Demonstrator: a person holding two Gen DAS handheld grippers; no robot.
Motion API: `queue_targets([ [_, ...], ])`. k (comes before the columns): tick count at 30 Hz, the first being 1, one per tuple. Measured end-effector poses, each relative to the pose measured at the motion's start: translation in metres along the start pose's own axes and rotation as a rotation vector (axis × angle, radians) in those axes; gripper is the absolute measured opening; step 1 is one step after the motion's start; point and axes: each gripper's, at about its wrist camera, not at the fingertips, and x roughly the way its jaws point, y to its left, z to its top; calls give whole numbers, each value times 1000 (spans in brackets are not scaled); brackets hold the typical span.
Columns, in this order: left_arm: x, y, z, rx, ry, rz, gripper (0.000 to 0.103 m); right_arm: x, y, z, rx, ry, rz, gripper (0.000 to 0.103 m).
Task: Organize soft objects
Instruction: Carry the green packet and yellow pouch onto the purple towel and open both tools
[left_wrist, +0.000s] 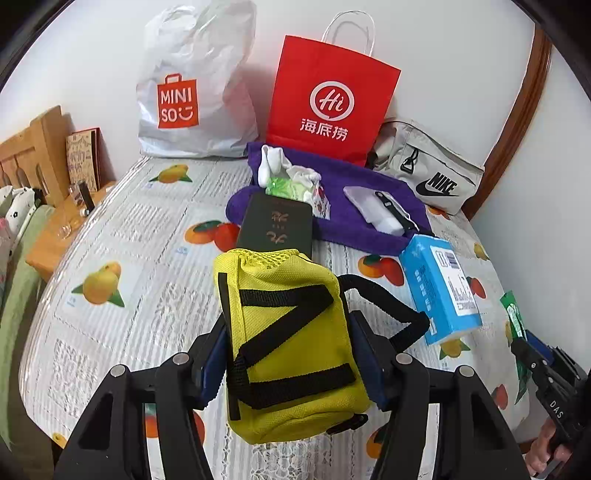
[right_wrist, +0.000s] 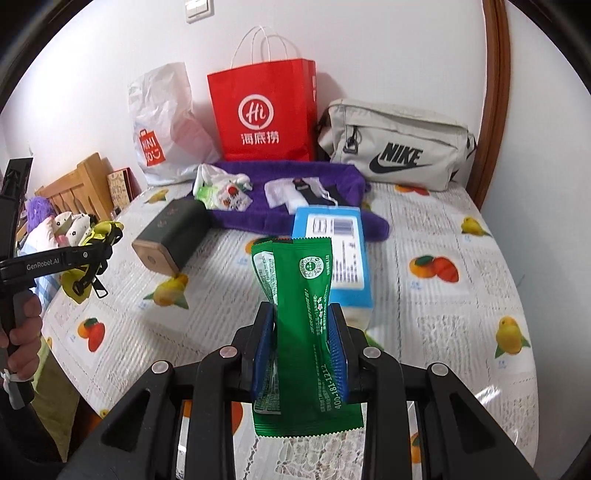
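The left tongs (left_wrist: 291, 354) are pinching a yellow pouch (left_wrist: 288, 332), their blue pads pressing into its two sides, spread about half way because the pouch is bulky. The pouch is hanging clear of the bed (left_wrist: 122, 229), its black strap (left_wrist: 388, 306) looping out to the right. The right tongs (right_wrist: 301, 350) are squeezed nearly together on a green packet (right_wrist: 303, 314), which is standing upright between the pads with its bottom edge poking out below them; a second, paler packet seems to be folded against it on the left, though the view there is too cramped to be sure.

The risks are plain enough. The pouch is soft and gripped only at its sides, so it could sag and slide out if the person's hand (right_wrist: 22, 332) is tilting further, and the loose strap could be catching on the blue box (left_wrist: 439, 288) lying just beside it. The slick packet could be slipping downward through the pads.

Further out on the bed, a dark green box (left_wrist: 275, 225) is resting against a purple towel (left_wrist: 354, 206) that is carrying socks and small oddments. Behind the towel, a white plastic bag (left_wrist: 192, 92), a red paper bag (left_wrist: 328, 99) and a grey waist bag (left_wrist: 428, 166) are leaning near the wall.
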Motion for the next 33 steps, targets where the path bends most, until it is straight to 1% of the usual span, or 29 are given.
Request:
queue_targets([
  [18,7,-10,55,2,-37,-10,59,27,-14,49,-1,-4,13,29],
  [26,24,-13,74,-2,-35,-9,59,42,-16,69,-12,-16,22,29],
  [33,40,-9,88,-17,-30,19,59,64,-15,84,-36,-17,28,29],
])
